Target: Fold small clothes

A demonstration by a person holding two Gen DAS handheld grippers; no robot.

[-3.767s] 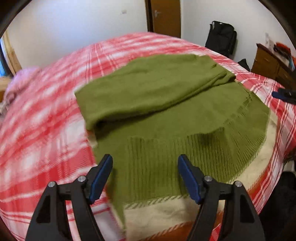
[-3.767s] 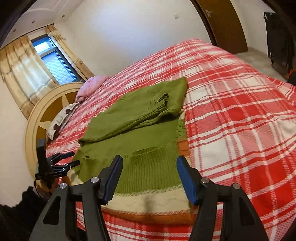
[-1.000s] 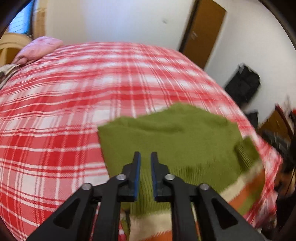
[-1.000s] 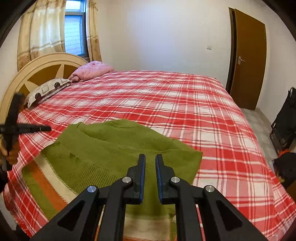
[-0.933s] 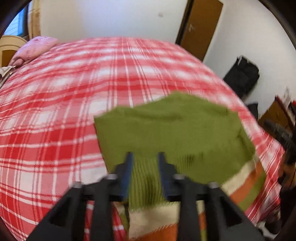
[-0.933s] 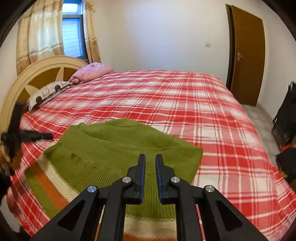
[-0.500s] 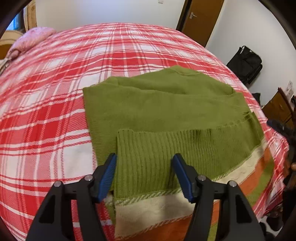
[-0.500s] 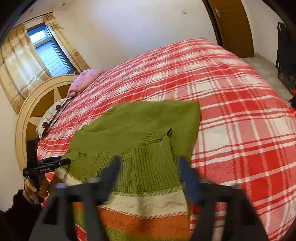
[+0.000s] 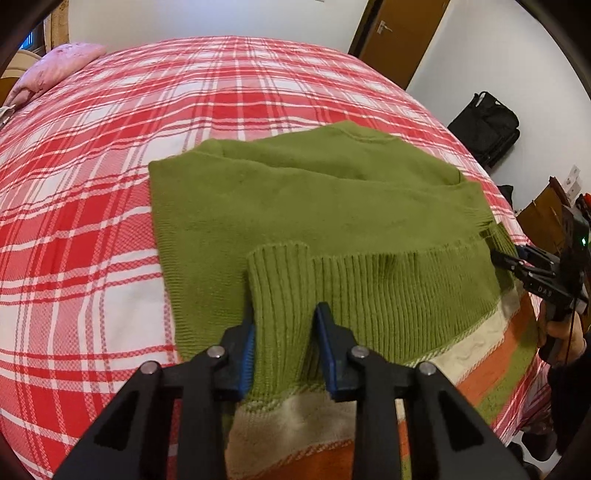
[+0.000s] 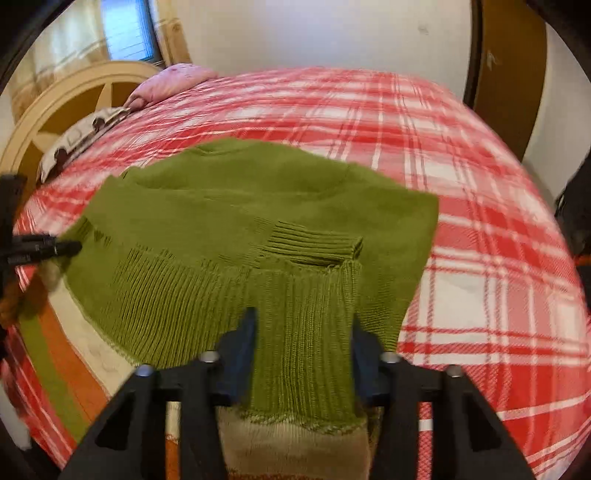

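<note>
An olive green sweater [image 9: 314, 199] with a ribbed band and cream and orange stripes lies folded on the red plaid bed [image 9: 110, 184]. My left gripper [image 9: 284, 332] is down on the near left part of the ribbed band. Its jaws are closing, with a raised fold of ribbing pinched between the blue pads. In the right wrist view the sweater [image 10: 258, 206] lies the same way. My right gripper [image 10: 304, 343] is closing on a bunched fold of ribbing at the near right corner. A ribbed cuff [image 10: 314, 245] rests just beyond it.
A pink pillow [image 9: 59, 62] and a round cream headboard [image 10: 74, 96] are at the far end of the bed. A brown door [image 9: 399, 33], a black bag [image 9: 487, 125] and a wooden dresser [image 9: 546, 214] stand to the right of the bed.
Both grippers have come down onto the sweater's near ribbed band. Each opened wide half a second ago and has since narrowed around a fold of ribbing.
</note>
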